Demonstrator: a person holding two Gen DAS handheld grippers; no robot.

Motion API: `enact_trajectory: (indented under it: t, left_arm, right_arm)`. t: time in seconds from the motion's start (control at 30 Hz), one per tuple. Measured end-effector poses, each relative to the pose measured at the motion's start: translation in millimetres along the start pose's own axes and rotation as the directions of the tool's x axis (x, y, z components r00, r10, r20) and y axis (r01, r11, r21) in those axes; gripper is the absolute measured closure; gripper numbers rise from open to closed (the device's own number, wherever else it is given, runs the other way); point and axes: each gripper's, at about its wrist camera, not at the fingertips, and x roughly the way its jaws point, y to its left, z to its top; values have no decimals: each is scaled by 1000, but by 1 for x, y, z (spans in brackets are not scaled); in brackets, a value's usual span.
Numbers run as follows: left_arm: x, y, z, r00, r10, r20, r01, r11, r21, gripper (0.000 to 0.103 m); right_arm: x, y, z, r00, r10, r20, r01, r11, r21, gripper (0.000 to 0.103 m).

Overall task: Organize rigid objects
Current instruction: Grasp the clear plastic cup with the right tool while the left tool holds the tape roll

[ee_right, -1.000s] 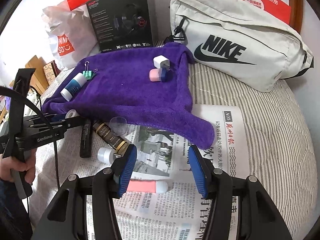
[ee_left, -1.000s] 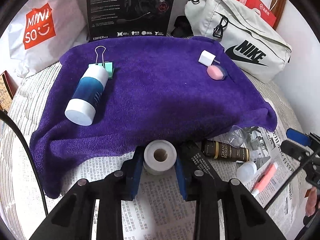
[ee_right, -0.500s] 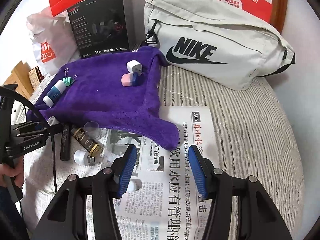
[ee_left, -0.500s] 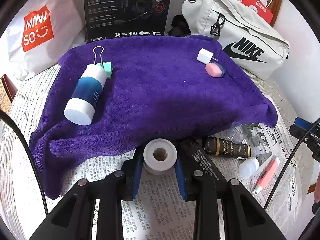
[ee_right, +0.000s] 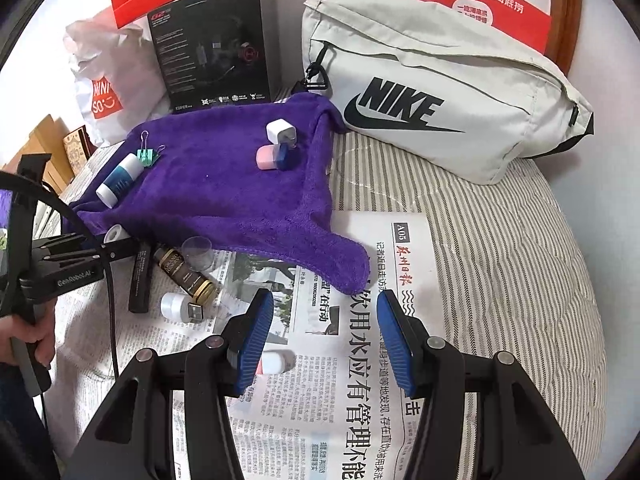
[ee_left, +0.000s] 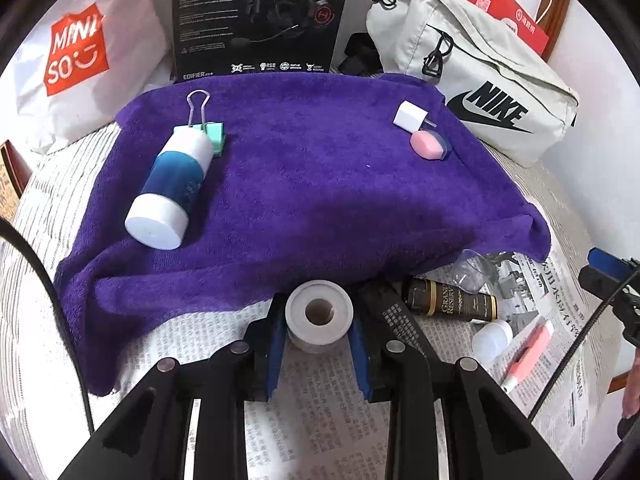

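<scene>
My left gripper (ee_left: 317, 307) is shut on a white tape roll (ee_left: 319, 316) at the near edge of the purple towel (ee_left: 320, 184), the roll's hole facing the camera. On the towel lie a blue-and-white bottle (ee_left: 170, 188), a green binder clip (ee_left: 214, 138), a white charger (ee_left: 408, 115) and a pink-and-blue case (ee_left: 430, 146). On the newspaper (ee_right: 360, 360) lie a brown bottle (ee_left: 452, 300), a clear cup (ee_left: 472, 270), a small white jar (ee_left: 492, 340), a pink pen (ee_left: 528, 352) and a black tube (ee_right: 140, 280). My right gripper (ee_right: 325, 304) hangs open over the newspaper, holding nothing.
A grey Nike bag (ee_right: 440, 92) lies at the back right. A black headset box (ee_left: 260, 16) and a white Miniso bag (ee_left: 76, 56) stand behind the towel. Striped bedding (ee_right: 520, 260) lies to the right of the newspaper. A hand (ee_right: 24, 344) holds the left gripper's handle.
The right gripper's view swung to the right and then part of the way back. The left gripper kept still with the roll between its pads.
</scene>
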Motion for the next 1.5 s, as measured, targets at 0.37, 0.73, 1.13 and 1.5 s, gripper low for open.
enact_trajectory:
  t: [0.37, 0.73, 1.13, 1.5]
  left_arm:
    - [2, -3, 1, 1000, 27, -5, -27, 1000, 14, 75]
    - [-4, -1, -4, 999, 29, -21, -28, 999, 24, 75]
    - [-9, 12, -10, 999, 27, -22, -27, 1000, -7, 75]
    - [-14, 20, -16, 1000, 20, -17, -21, 1000, -18, 75]
  right_arm:
    - [6, 5, -5, 999, 30, -20, -30, 1000, -7, 49]
    - [11, 37, -24, 988, 139, -68, -146, 982, -117, 42]
    - [48, 72, 19, 967, 250, -42, -252, 964, -78, 48]
    - [86, 82, 33, 955, 286, -77, -288, 957, -17, 77]
